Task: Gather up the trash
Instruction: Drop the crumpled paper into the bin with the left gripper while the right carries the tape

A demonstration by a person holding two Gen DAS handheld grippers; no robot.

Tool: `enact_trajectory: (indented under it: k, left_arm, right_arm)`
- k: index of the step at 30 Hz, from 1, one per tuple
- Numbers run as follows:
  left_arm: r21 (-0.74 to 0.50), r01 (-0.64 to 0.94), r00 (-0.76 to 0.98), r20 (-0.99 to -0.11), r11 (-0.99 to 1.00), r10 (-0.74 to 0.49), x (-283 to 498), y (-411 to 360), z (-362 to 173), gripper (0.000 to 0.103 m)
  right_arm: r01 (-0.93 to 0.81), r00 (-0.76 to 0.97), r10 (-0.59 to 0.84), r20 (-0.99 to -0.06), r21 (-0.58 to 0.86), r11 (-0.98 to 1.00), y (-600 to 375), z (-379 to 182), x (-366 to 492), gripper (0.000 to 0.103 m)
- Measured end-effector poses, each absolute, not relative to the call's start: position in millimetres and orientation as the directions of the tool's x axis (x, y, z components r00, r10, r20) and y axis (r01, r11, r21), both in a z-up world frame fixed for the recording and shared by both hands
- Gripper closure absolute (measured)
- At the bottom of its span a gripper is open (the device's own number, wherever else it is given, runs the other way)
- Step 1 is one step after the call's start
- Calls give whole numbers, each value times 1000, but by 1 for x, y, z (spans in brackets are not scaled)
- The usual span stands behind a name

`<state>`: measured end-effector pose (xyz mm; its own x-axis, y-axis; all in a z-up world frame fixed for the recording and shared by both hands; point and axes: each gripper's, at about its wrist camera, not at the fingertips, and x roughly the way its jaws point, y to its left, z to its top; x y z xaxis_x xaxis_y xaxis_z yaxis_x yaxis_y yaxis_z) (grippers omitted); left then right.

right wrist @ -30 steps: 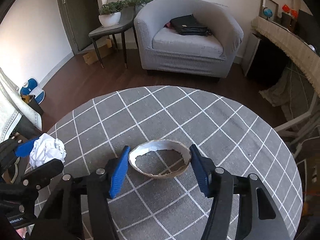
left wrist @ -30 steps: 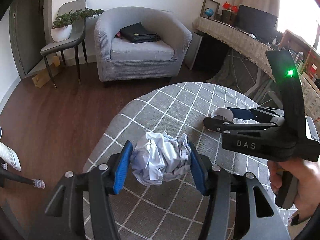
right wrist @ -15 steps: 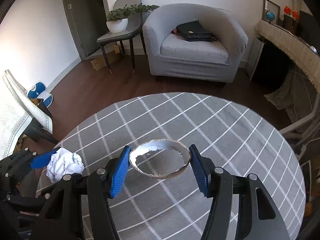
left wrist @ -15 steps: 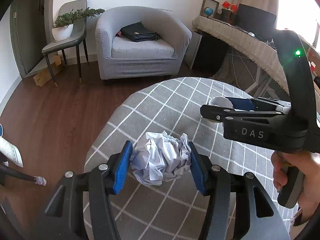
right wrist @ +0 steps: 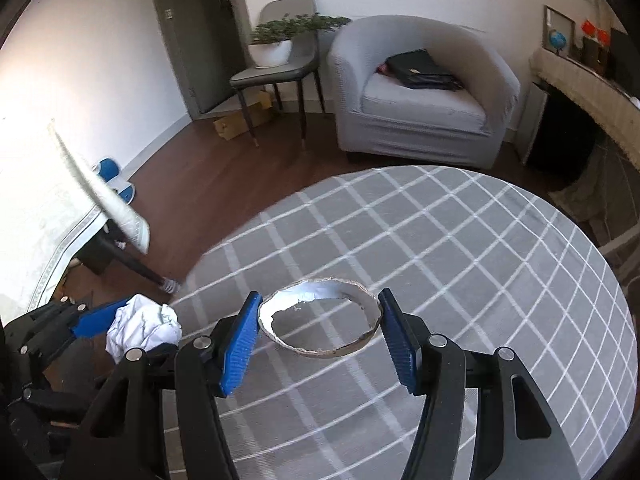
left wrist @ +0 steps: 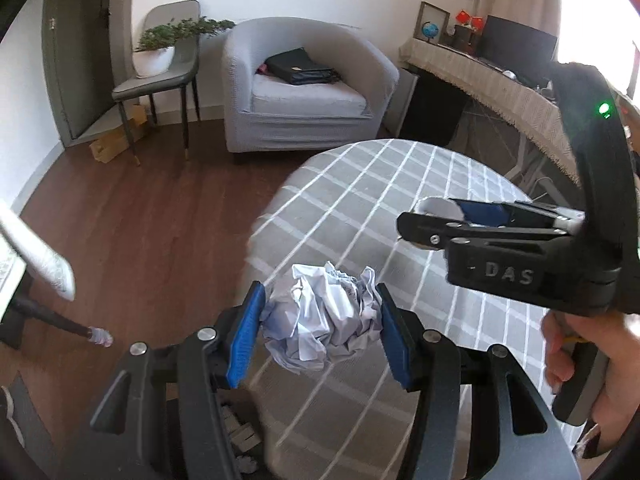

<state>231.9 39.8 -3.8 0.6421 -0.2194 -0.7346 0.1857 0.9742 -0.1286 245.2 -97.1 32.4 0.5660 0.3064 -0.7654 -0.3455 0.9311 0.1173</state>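
Left wrist view, right gripper [left wrist: 430, 216] fingers mostly hiding torn ring [left wrist: 438, 205]

Crumpled paper ball [left wrist: 326, 318]: white with faint bluish print, tightly wadded, many creases. It is sitting pinched between two blue pads, off the table, hanging over the edge of the grey checked cloth.

Torn paper ring [right wrist: 320, 320]: a shallow round rim, white inside, brownish outside, its middle ripped out with a ragged edge. It is lying tilted, squeezed at both sides between two blue pads, above the cloth.
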Motion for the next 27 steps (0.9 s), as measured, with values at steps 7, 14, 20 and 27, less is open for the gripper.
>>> enact_trajectory:
  k: [7,14,20,27]
  left_arm:
    - [-121,114,656,-736,986,-166,219,83,2,46]
    - [-142,43,645,-752,989,-136,208,119,-6,46]
    - [-136,5,620,-777,991,-109,186,145,-23,46]
    - [-135,-25,569,-816,991,-97,146,170,-53,46]
  right_arm:
    - [-443,534,372,-759,123,888,-48,40,228,43]
    - [-477,506,401,-764,139,868,-15,36,217,43]
    - [-487,494,421,-761,160,859,-2,33,198,43]
    - [-505,473,444,-761,179,844,16,26,167,43]
